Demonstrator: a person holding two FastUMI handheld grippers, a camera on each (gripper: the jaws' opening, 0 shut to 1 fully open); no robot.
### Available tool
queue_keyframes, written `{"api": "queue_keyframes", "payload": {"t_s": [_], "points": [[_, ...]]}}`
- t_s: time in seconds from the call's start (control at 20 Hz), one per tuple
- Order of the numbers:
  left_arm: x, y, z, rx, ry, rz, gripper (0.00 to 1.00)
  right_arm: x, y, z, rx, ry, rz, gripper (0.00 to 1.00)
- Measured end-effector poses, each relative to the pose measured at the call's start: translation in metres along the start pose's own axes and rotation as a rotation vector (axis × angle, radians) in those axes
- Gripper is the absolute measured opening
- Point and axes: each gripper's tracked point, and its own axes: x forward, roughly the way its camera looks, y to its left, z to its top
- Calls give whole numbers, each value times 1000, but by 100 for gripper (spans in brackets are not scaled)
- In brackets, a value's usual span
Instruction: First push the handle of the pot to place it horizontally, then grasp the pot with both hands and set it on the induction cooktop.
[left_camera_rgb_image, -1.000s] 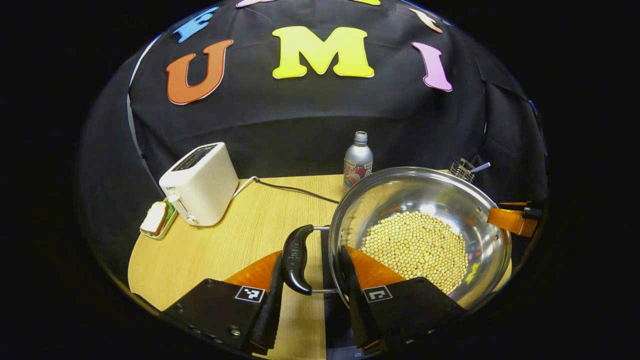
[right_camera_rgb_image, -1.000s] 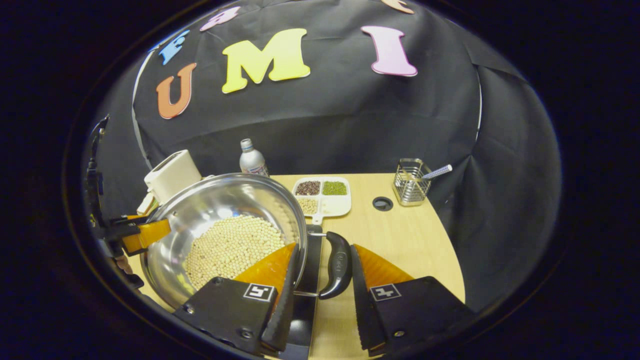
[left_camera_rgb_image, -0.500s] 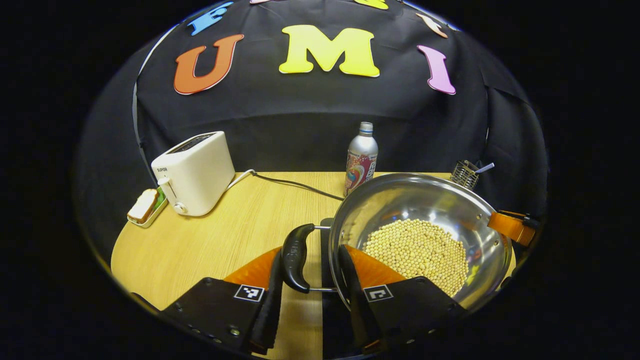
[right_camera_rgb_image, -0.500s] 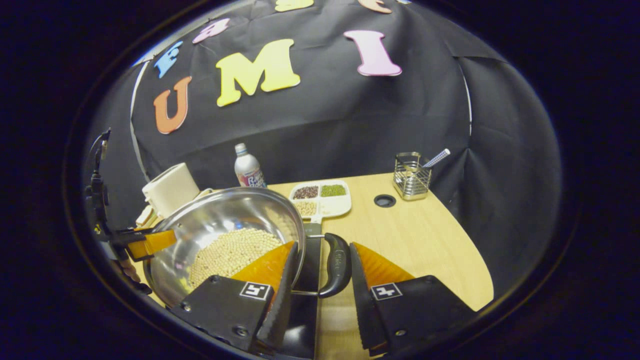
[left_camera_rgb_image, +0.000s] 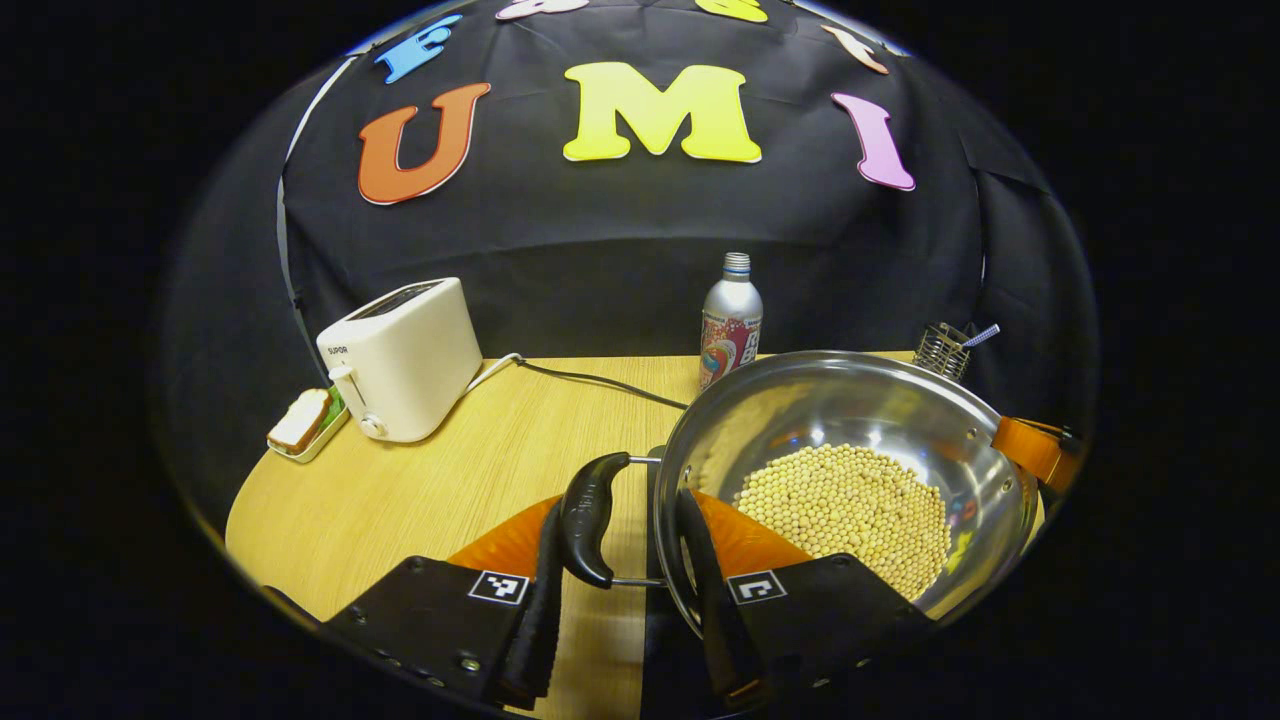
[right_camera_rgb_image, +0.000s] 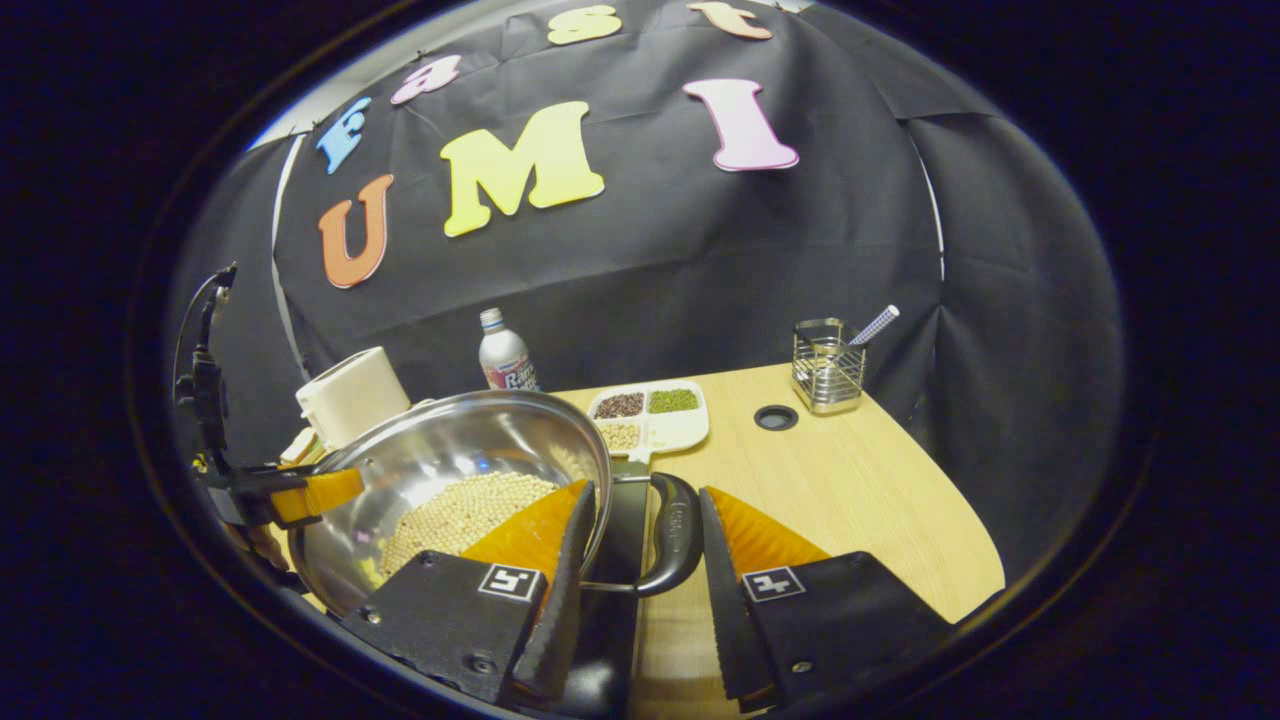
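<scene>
Pot (left_camera_rgb_image: 840, 420): round steel pan, polished inside, lower right of the left gripper view; lower left of the right gripper view.
Contents: layer of pale yellow beans (left_camera_rgb_image: 845, 505) over the bottom.
Handles: one black loop handle (left_camera_rgb_image: 588, 518) on the side toward the left gripper; a second black handle (right_camera_rgb_image: 677, 535) on the side toward the right gripper.
Cooktop (right_camera_rgb_image: 615, 620): dark slab at bottom centre under the pot's edge; contact with the pot base cannot be told.
Left gripper (left_camera_rgb_image: 625, 590): bottom centre, pointing forward, fingers astride its handle, one outside it, the other over the rim; gap at the handle, so not clamped.
Right gripper (right_camera_rgb_image: 635, 590): bottom centre, same pose mirrored, fingers parted around its handle without pressing.
Table (left_camera_rgb_image: 430, 490): light wood; white toaster (left_camera_rgb_image: 403, 358) upper left, bottle (left_camera_rgb_image: 730, 318) centre rear.
</scene>
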Motion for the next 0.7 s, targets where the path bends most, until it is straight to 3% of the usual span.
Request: {"api": "queue_keyframes", "payload": {"t_s": [0.3,0.4,0.45,0.5,0.55,0.65,0.7], "points": [[3,0,4,-24,-23,-21,58,-2,-1,1,-23,22,-21,60],[2,-1,3,-54,-26,-38,64,-3,-5,6,-60,4,-38,63],[0,0,3,-62,-25,-40,67,-4,-9,7,-102,-9,-61,72],[-1,4,3,-61,-35,-24,61,-9,-12,8,-132,-20,-85,72],[-4,10,5,-53,-52,0,87,-12,-12,8,-145,-25,-96,82],[-20,17,8,-29,-104,40,96,-26,-4,8,-139,-36,-77,92],[-30,15,9,-24,-125,36,96,-36,-1,7,-134,-43,-67,92]]}}
